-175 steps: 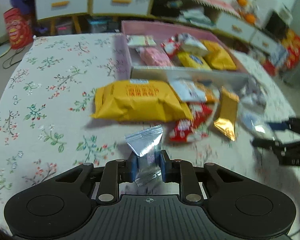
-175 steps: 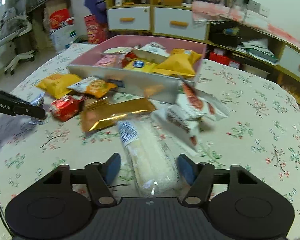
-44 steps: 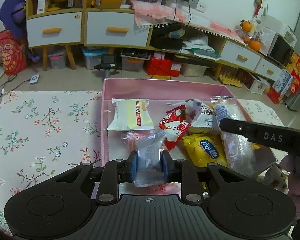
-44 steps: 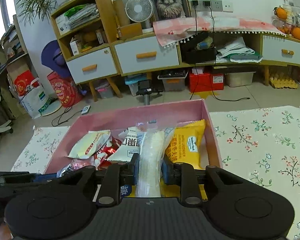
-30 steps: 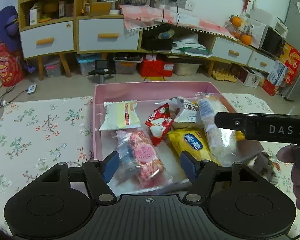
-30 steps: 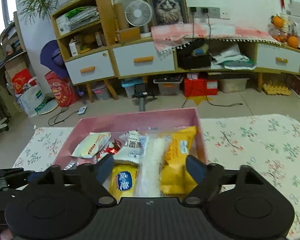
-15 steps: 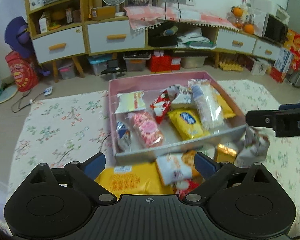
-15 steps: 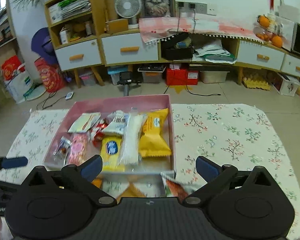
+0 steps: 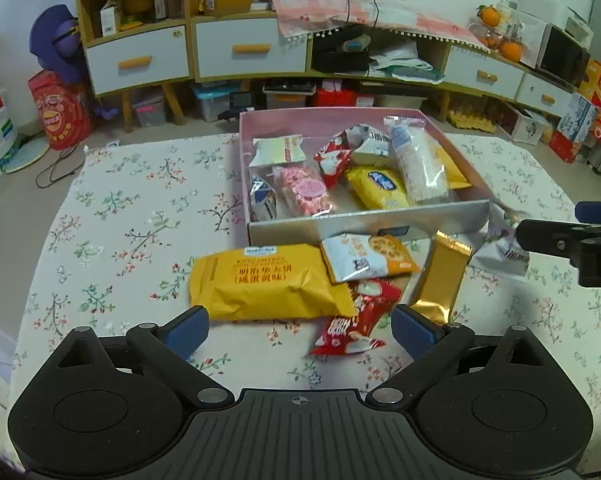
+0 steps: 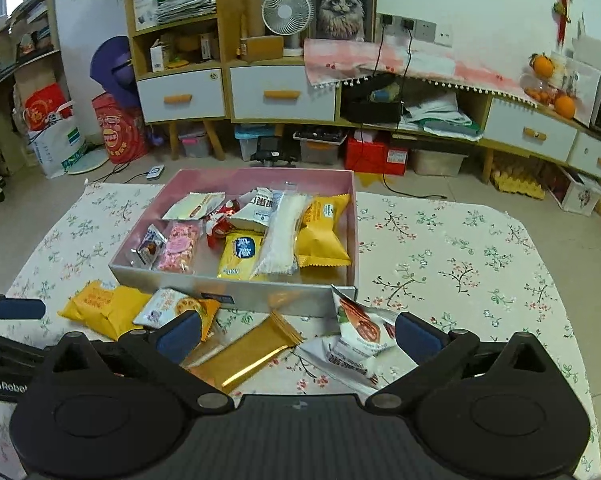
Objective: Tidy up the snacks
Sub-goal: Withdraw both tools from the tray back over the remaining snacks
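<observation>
The pink box (image 9: 332, 114) holds several snack packets. Among them are a small silver packet (image 9: 262, 196) at its left and a long clear pack of white crackers (image 9: 416, 168) at its right. In front of the box lie a big yellow bag (image 9: 260, 280), a white-and-orange cracker pack (image 9: 364, 256), a red packet (image 9: 356, 320) and a gold pack (image 9: 440, 276). My left gripper (image 9: 300, 330) hangs open and empty above the yellow bag's near edge. My right gripper (image 10: 298, 336) is open and empty over the gold pack (image 10: 252, 352) and white-and-red packets (image 10: 360, 332).
A floral cloth (image 9: 132, 220) covers the table, with bare cloth left and right of the box. A finger (image 9: 556, 240) of the right gripper reaches in at the right edge. Beyond the table's far edge stand floor clutter and low drawer cabinets (image 10: 280, 92).
Both grippers opened and let go of their packets, the silver one and the long clear one, which now lie in the box. Both then drew back, so the loose snacks came into view.
</observation>
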`<control>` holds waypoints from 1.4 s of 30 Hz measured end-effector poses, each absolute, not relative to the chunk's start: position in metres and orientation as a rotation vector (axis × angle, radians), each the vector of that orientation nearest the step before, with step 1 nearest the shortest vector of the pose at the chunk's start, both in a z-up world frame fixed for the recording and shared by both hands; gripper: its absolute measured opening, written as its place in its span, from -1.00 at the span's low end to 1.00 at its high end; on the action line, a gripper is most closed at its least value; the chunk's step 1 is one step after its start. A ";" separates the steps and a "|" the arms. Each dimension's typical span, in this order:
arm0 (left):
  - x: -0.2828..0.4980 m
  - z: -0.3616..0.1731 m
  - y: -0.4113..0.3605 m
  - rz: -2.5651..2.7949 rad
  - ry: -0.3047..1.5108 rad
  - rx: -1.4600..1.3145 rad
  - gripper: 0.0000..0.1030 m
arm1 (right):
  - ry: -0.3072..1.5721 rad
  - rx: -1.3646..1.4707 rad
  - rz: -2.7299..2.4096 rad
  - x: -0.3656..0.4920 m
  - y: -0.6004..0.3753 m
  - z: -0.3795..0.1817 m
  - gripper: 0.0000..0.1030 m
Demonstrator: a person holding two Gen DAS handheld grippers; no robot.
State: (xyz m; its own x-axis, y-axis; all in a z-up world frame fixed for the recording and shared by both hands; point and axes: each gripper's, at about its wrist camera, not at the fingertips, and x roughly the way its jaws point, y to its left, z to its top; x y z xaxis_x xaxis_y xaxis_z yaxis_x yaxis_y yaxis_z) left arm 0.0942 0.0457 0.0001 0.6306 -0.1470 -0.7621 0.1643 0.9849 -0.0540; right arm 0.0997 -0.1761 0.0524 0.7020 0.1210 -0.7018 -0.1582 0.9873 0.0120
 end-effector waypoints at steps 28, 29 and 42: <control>0.064 -0.063 0.028 -0.296 0.769 0.141 0.92 | 0.879 -0.089 0.251 0.085 -0.236 -0.028 0.50; 0.065 -0.065 0.026 -0.305 0.758 0.151 0.92 | 0.879 -0.084 0.254 0.087 -0.236 -0.030 0.50; 0.082 -0.066 0.016 -0.360 0.713 0.077 0.70 | 0.811 0.006 0.264 0.108 -0.239 -0.034 0.50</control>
State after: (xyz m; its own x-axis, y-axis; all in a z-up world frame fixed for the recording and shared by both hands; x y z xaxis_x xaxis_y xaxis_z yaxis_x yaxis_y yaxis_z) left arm 0.0824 0.0156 -0.0659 0.6975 -0.2969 -0.6521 0.3489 0.9357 -0.0529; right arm 0.1082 -0.2393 -0.0337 0.6577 0.2355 -0.7155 -0.2306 0.9672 0.1064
